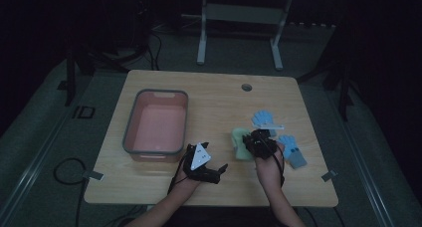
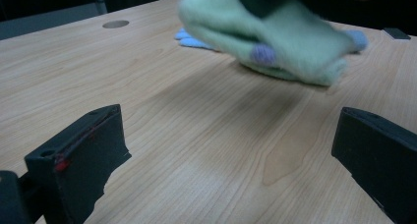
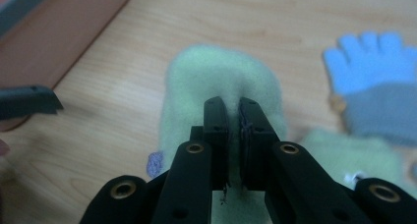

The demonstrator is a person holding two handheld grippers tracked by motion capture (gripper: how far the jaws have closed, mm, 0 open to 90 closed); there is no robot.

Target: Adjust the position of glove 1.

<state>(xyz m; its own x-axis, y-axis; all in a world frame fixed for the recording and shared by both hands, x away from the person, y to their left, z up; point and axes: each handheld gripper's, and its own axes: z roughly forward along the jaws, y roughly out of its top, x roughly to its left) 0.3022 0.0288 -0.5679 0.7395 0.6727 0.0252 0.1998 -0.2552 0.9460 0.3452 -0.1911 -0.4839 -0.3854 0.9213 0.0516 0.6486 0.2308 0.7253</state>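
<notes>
The right gripper (image 3: 235, 117) has its jaws closed tight on the pale green glove (image 3: 221, 86) – the glove hangs just above the wooden table (image 1: 214, 92), near the blue gloves (image 1: 263, 118) and right of the pink tub (image 1: 130, 132) – while the left gripper (image 2: 228, 150) rests wide open, holding nothing.

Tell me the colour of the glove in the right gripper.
Pale green glove with small purple dots, clearest in the left gripper view.
</notes>
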